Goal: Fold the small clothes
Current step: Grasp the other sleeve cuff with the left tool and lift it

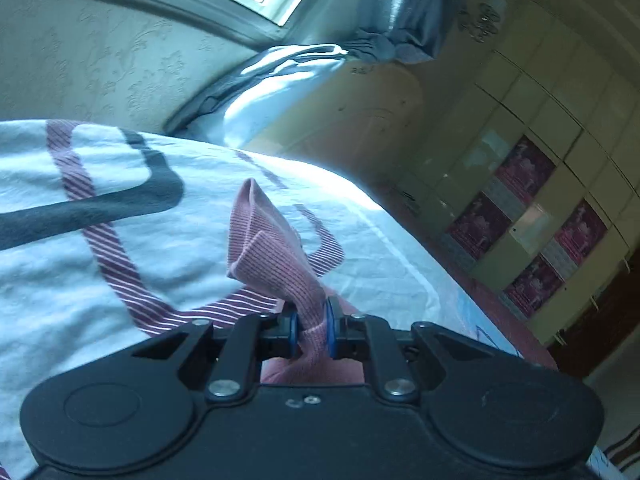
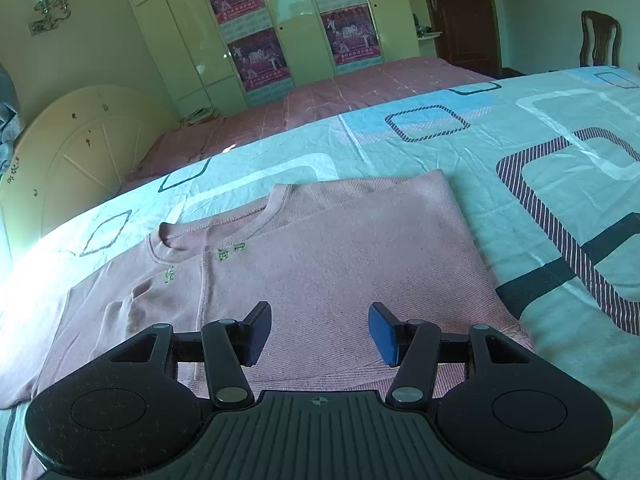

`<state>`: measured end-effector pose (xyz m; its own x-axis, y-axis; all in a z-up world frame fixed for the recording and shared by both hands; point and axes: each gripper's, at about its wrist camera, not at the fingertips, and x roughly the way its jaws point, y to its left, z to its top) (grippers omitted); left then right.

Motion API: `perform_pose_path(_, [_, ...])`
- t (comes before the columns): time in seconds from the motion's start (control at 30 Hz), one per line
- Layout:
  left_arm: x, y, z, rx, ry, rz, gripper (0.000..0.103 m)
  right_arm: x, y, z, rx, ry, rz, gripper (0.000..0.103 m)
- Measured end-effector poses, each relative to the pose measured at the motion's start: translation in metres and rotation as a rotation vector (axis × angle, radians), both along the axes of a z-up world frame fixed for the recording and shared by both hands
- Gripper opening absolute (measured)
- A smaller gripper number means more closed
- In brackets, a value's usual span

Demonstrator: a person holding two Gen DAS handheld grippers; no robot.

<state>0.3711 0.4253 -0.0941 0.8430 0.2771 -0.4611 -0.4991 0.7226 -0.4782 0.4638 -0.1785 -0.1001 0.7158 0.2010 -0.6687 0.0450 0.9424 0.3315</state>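
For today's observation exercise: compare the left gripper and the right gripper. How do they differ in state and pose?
The left gripper is shut on a bunched piece of the pink shirt; the right gripper is open and holds nothing. The left lifts its fabric above the bedsheet; the right hovers over the shirt lying flat. Both have black linkages and blue pads.

Matte black left tongs (image 1: pixel 313 332) and right tongs (image 2: pixel 320 334), blue rubber pads (image 2: pixel 382 334), silver pivot screws
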Motion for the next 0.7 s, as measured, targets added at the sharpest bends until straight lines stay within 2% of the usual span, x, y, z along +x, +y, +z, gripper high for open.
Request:
perform_pose_path(0.13, [0.038, -0.084, 0.021, 0.094, 0.0, -0.224, 0.012, -0.003, -0.004, -0.001, 0.01, -0.003, -0.005, 0.054])
perform_pose_path(0.23, [0.064, -0.158, 0.023, 0.115, 0.027, -0.385, 0.012, -0.006, -0.009, 0.0, 0.019, -0.005, -0.008, 0.054])
perform_pose_path(0.33, [0.086, -0.225, 0.019, 0.128, 0.044, -0.505, 0.012, -0.012, -0.016, 0.003, 0.016, -0.013, -0.007, 0.054])
perform_pose_path(0.47, [0.106, -0.297, 0.008, 0.116, 0.076, -0.627, 0.012, -0.021, -0.028, 0.007, 0.003, -0.024, -0.007, 0.054])
perform_pose_path(0.6, [0.126, -0.353, -0.012, 0.165, 0.142, -0.735, 0.012, -0.028, -0.041, 0.009, 0.024, -0.021, -0.017, 0.055])
perform_pose_path(0.7, [0.136, -0.377, -0.027, 0.195, 0.2, -0.753, 0.017, -0.03, -0.044, 0.01, 0.041, -0.013, -0.013, 0.055])
